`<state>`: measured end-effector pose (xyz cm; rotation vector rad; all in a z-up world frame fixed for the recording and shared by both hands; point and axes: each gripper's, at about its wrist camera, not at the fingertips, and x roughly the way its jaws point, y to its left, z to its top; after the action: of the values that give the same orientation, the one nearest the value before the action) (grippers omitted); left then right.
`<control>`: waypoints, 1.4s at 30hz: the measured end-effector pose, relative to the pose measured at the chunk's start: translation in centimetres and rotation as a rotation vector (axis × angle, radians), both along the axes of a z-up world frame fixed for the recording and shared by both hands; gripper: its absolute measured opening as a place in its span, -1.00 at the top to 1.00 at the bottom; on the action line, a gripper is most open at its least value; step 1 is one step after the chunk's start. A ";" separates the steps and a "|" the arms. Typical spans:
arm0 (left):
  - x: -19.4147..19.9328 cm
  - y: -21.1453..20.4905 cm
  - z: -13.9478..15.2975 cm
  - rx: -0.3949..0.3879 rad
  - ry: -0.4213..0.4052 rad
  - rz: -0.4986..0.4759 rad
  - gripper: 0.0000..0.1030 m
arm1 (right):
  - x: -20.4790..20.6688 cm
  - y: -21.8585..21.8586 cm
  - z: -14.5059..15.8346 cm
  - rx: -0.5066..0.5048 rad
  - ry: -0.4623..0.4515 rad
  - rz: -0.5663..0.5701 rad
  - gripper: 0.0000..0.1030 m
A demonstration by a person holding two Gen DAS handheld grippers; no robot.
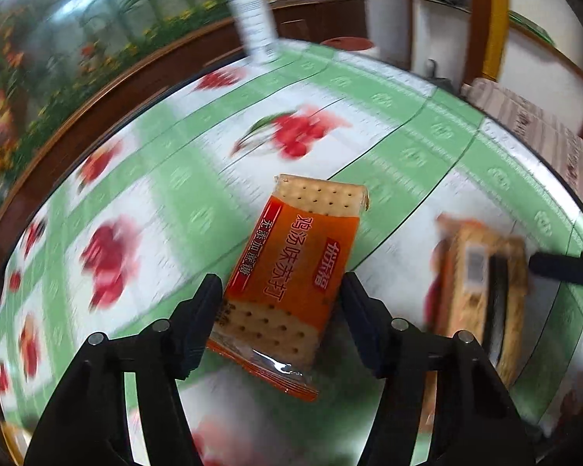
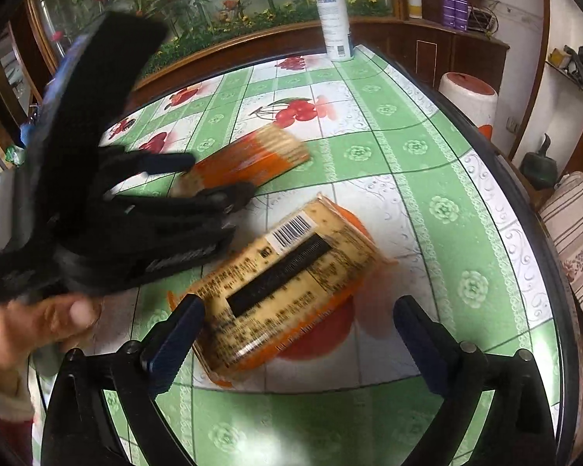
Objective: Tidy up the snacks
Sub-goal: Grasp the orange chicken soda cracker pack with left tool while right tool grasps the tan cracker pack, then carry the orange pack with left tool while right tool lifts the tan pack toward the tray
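Item 1, my left gripper (image 1: pixel 281 291): I am closing its pads on the sides of an orange cracker packet (image 1: pixel 291 268), face up with the printed label showing; the packet is sharp against a smeared table, so I am judging it gripped and probably lifted, though I am not able to confirm a gap beneath it

Item 2, my right gripper (image 2: pixel 297 330): I am holding its jaws spread wide and gripping nothing; I am hovering it over a second cracker packet (image 2: pixel 287 295), which is lying back side up, barcode showing, on the tablecloth (image 2: pixel 427 178), with its near end between the pads and neither pad pressing on it

Item 3, my left hand (image 2: pixel 27 330): in the right wrist view I am seeing it on the black handle, with the first packet blurred at the fingertips beyond

Item 4, surroundings: a white spray bottle (image 2: pixel 334 19) is standing at the far edge of the table, well apart from both packets

Progress, my judgement: I am at an early stage, with one packet in hand, the other waiting, and no box, tray or neat row in sight; I am not seeing where the packets are meant to go, so the sorting itself is remaining
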<state>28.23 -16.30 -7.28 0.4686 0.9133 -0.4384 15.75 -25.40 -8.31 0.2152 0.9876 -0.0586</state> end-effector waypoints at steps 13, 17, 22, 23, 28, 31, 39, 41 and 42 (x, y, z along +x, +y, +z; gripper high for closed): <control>-5.0 10.8 -0.3 -0.095 0.028 0.360 -0.20 | 3.6 4.1 -1.4 -0.158 0.060 0.050 -1.00; -7.3 12.9 -0.5 -0.164 0.060 0.405 -0.20 | 3.4 3.7 -1.2 -0.161 0.052 0.083 -0.94; -10.0 13.3 -0.6 -0.179 0.057 0.413 -0.18 | 2.8 4.3 -0.9 -0.160 0.022 0.174 -0.63; -10.6 13.5 -0.6 -0.185 0.056 0.413 -0.18 | 2.6 4.4 -0.8 -0.156 0.016 0.190 -0.53; -11.9 14.7 -0.6 -0.210 0.065 0.427 -0.13 | 1.3 4.6 -0.5 -0.143 0.000 0.235 -0.34; -11.1 14.6 -0.5 -0.194 0.075 0.419 -0.14 | 1.0 4.5 -0.5 -0.142 -0.006 0.231 -0.29; -8.5 13.6 -0.4 -0.179 0.087 0.412 -0.16 | 1.5 4.1 -0.8 -0.180 0.006 0.187 -0.67; -7.8 13.5 -0.6 -0.184 0.098 0.424 -0.24 | 1.8 3.6 -0.9 -0.158 0.012 0.167 -0.74; -7.5 13.5 -0.6 -0.195 0.096 0.432 -0.24 | 1.9 3.4 -0.9 -0.153 0.008 0.162 -0.75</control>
<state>20.71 -2.78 -7.93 0.0656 1.0224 -0.1528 17.60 -21.97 -9.23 -0.0052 1.0009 0.0134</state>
